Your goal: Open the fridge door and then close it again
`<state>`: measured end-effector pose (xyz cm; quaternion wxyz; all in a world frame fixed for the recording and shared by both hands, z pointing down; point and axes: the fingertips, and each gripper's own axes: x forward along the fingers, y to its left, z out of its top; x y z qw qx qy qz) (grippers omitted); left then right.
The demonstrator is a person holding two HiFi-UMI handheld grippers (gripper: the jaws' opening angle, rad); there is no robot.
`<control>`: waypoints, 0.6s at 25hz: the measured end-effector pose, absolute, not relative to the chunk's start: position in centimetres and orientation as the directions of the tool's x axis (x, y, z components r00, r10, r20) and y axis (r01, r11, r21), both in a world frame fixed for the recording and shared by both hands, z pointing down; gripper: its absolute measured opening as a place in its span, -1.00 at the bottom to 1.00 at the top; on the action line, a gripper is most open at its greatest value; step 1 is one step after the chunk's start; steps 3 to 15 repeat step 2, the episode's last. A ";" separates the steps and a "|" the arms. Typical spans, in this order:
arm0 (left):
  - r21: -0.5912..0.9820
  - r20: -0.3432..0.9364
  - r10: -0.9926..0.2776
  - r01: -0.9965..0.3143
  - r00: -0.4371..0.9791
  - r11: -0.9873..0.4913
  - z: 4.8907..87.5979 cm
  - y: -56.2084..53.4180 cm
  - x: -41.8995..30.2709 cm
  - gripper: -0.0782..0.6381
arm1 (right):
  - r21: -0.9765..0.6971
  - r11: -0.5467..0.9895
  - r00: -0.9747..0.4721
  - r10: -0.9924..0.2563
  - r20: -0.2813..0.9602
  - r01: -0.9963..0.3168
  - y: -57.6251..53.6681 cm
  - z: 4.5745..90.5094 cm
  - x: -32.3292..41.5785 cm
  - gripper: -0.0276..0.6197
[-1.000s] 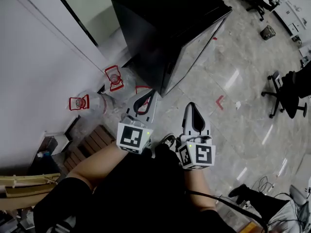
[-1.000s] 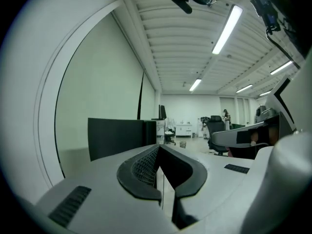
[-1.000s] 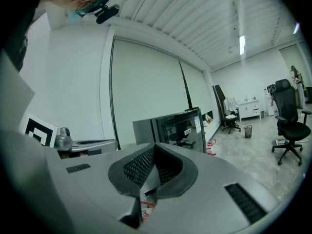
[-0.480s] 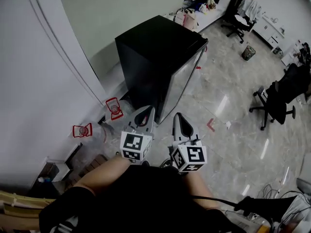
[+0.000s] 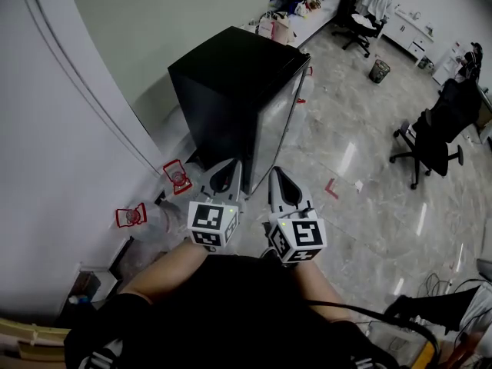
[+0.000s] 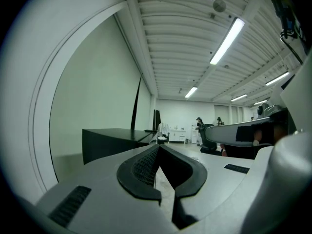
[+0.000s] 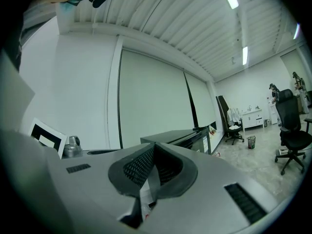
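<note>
A small black fridge (image 5: 234,91) stands on the floor against the pale wall, its glossy door (image 5: 274,129) facing right and closed. It also shows ahead as a dark box, the fridge (image 6: 114,139) in the left gripper view and the fridge (image 7: 183,138) in the right gripper view. My left gripper (image 5: 233,164) and right gripper (image 5: 273,171) are held side by side close to my body, short of the fridge's near corner and touching nothing. Both have their jaws together with nothing between them.
Two red-framed holders (image 5: 177,177) and a plastic-wrapped bundle (image 5: 157,221) sit on the floor by the wall to the left. Black office chairs (image 5: 430,141) stand to the right. A red tape mark (image 5: 330,188) lies on the glossy floor. Cables (image 5: 415,314) trail at lower right.
The view has pulled back and tilted up, so the fridge looks smaller and farther off. Both grippers have drawn closer together and stay shut.
</note>
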<state>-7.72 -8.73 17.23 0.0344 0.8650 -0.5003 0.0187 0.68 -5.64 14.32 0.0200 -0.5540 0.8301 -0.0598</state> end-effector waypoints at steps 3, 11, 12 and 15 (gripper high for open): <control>0.040 0.059 -0.861 -0.863 0.506 -0.504 16.8 -8.6 -7.4 -0.76 | -0.120 0.375 -0.380 -0.925 0.026 -0.919 -5.6 14.0 0.9 -0.87; 0.040 0.059 -0.861 -0.863 0.506 -0.504 16.8 -8.6 -7.4 -0.76 | -0.120 0.375 -0.380 -0.925 0.026 -0.919 -5.6 14.0 0.9 -0.87; 0.040 0.059 -0.861 -0.863 0.506 -0.504 16.8 -8.6 -7.4 -0.76 | -0.120 0.375 -0.380 -0.925 0.026 -0.919 -5.6 14.0 0.9 -0.87; 0.040 0.059 -0.861 -0.863 0.506 -0.504 16.8 -8.6 -7.4 -0.76 | -0.120 0.375 -0.380 -0.925 0.026 -0.919 -5.6 14.0 0.9 -0.87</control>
